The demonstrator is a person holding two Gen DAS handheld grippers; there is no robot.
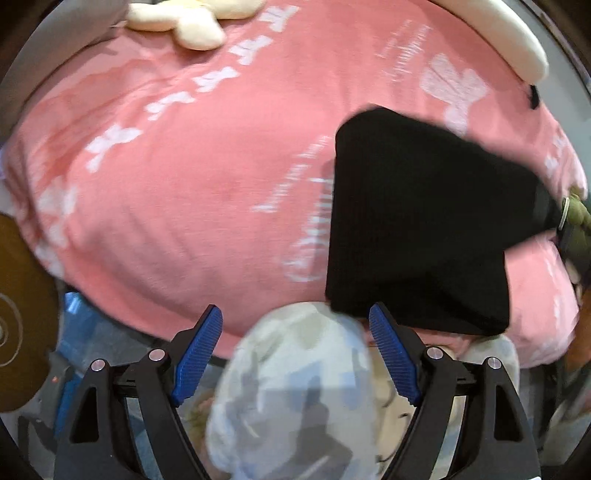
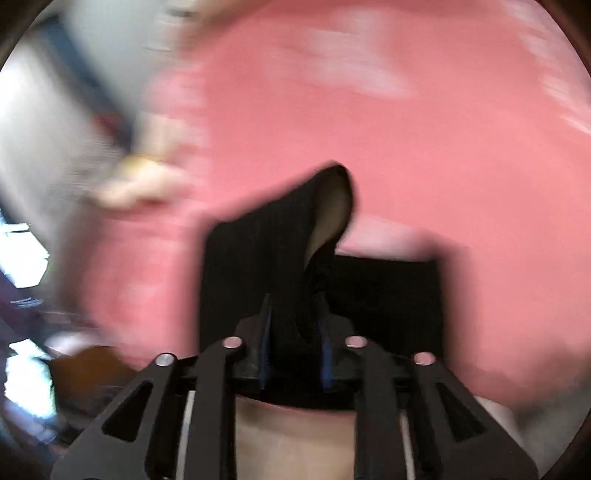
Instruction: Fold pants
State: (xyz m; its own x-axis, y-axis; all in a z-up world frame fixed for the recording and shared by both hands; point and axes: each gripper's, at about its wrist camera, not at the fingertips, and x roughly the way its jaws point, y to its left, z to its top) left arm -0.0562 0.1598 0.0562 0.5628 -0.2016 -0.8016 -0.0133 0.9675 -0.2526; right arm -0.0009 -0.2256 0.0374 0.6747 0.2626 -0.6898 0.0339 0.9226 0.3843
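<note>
Black pants (image 1: 417, 221) lie folded into a block on the right side of a pink blanket (image 1: 203, 166). My left gripper (image 1: 295, 308) hangs open at the blanket's near edge, left of the pants and apart from them, with nothing between its blue pads (image 1: 199, 347). In the blurred right wrist view, my right gripper (image 2: 294, 306) has its pads close together around a raised fold of the black pants (image 2: 251, 266). That fold stands up ahead of the fingertips and shows a pale lining.
A person's knee in pale patterned trousers (image 1: 295, 387) sits under the left gripper. A cream plush toy (image 1: 184, 22) and a cream bolster (image 1: 509, 33) lie at the blanket's far side. A brown round object (image 1: 18, 314) is at the left. The pink blanket (image 2: 406, 129) spreads beyond the pants.
</note>
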